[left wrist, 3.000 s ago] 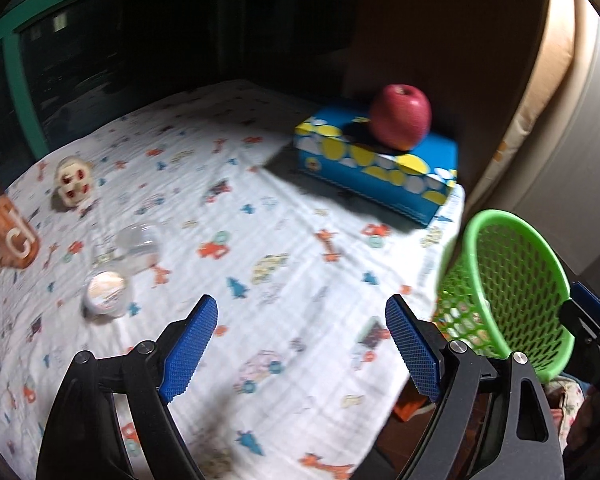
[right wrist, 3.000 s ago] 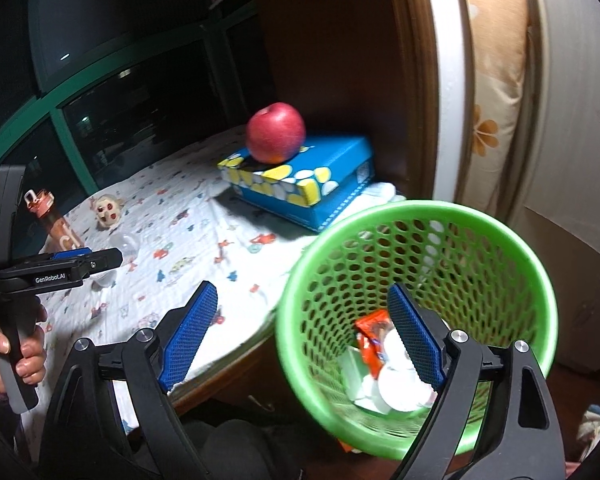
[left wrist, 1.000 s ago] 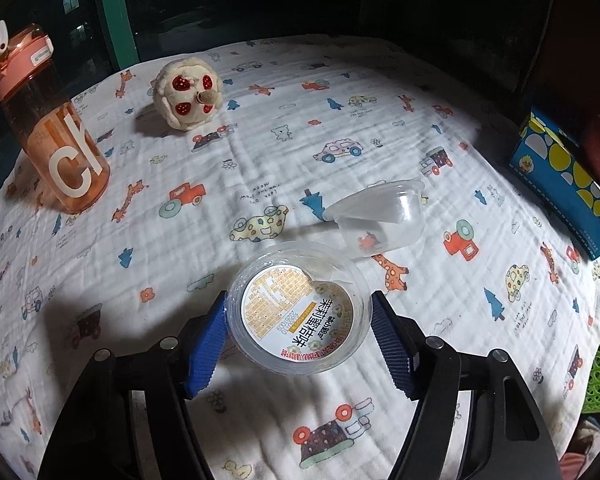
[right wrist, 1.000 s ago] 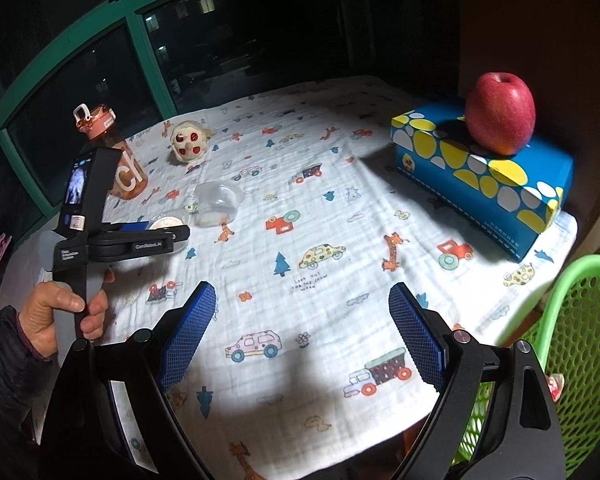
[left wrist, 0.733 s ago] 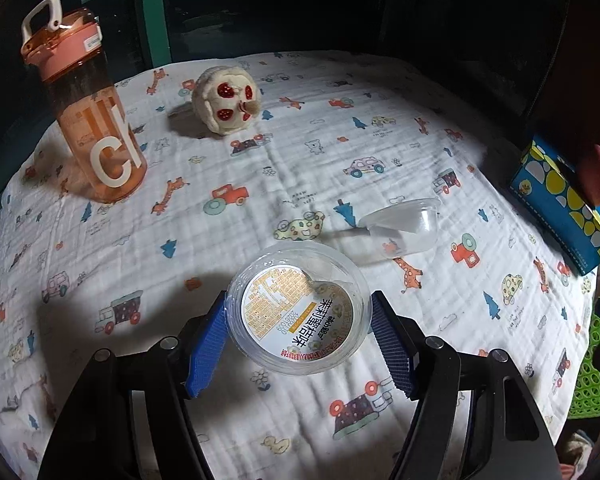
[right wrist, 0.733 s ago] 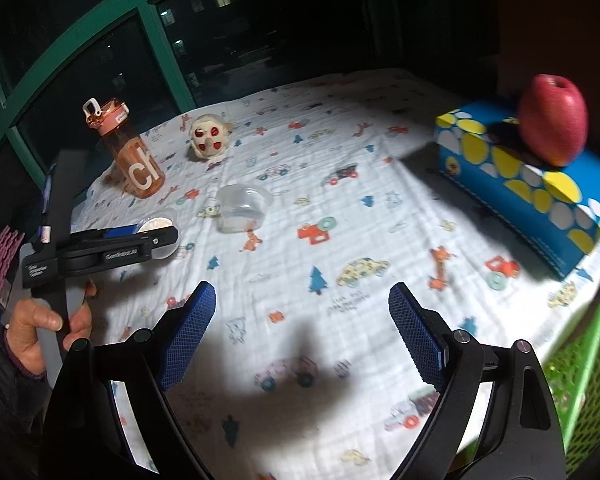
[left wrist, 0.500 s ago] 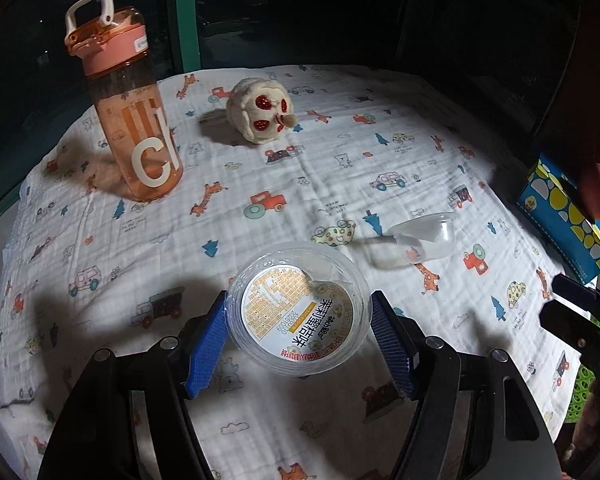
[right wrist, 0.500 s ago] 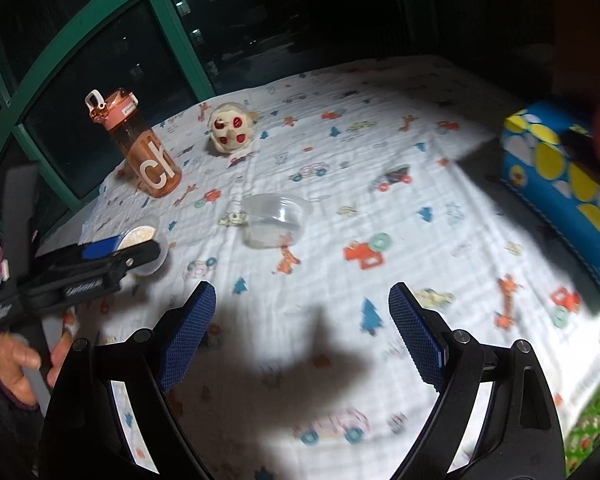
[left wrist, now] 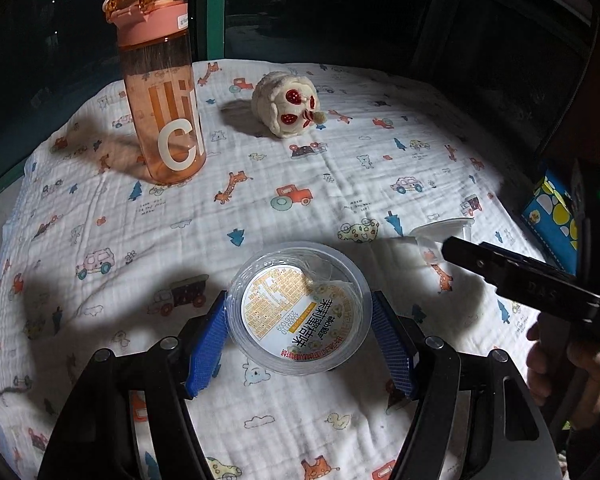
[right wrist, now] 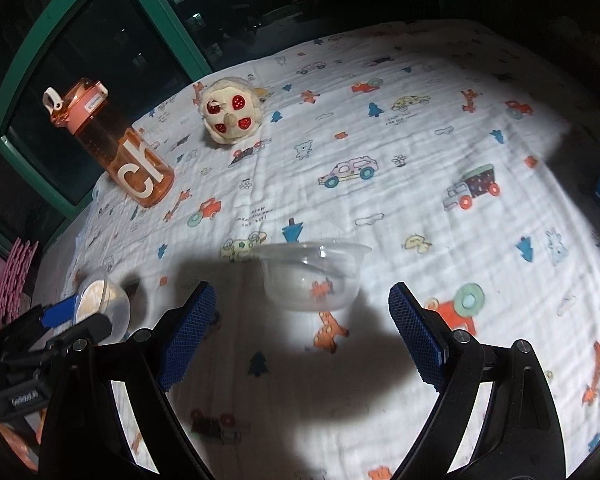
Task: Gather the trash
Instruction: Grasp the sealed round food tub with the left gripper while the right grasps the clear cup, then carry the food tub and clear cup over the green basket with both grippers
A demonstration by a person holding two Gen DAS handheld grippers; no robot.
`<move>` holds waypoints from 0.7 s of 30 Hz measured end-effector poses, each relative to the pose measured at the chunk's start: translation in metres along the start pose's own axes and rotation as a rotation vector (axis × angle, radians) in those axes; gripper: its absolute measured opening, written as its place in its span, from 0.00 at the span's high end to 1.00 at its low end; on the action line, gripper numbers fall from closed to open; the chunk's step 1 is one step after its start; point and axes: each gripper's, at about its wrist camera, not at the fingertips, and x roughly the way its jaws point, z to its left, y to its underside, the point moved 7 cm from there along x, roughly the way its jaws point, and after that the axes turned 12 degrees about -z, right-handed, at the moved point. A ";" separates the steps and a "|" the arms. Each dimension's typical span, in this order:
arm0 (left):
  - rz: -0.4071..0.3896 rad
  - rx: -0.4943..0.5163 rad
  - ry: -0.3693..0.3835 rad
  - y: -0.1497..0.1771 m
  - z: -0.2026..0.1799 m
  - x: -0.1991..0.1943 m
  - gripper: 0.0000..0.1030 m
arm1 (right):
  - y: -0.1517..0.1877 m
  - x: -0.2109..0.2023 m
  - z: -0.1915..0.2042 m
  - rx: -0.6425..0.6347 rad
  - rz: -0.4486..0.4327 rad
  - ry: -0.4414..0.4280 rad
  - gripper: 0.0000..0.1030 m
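Between the left gripper's [left wrist: 299,330] clamped pads sits the lidded cup [left wrist: 299,312]; the right gripper [right wrist: 300,330] gapes, seemingly just short of the clear cup [right wrist: 311,276].

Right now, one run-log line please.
left gripper: shut on clear lidded plastic cup | right gripper: open, facing empty clear plastic cup on cartoon-print cloth

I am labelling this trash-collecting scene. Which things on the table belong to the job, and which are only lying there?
Job:
- lidded cup, held in the left hand-held gripper
- empty clear cup, in front of the open right hand-held gripper

Just lying about:
- orange bottle
- plush toy
- blue box
- printed cloth
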 end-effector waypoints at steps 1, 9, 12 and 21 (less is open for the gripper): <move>0.001 0.000 0.000 0.001 0.000 0.001 0.35 | -0.001 0.003 0.000 0.006 0.003 -0.002 0.15; 0.012 -0.010 0.003 0.003 0.002 0.006 0.35 | -0.004 0.023 -0.004 0.039 0.014 0.016 0.20; 0.017 -0.010 0.002 0.004 0.003 0.008 0.35 | -0.004 0.028 -0.007 0.052 0.017 0.028 0.33; 0.013 -0.005 0.004 0.004 -0.004 0.004 0.35 | 0.001 0.003 -0.005 0.023 -0.011 0.020 0.37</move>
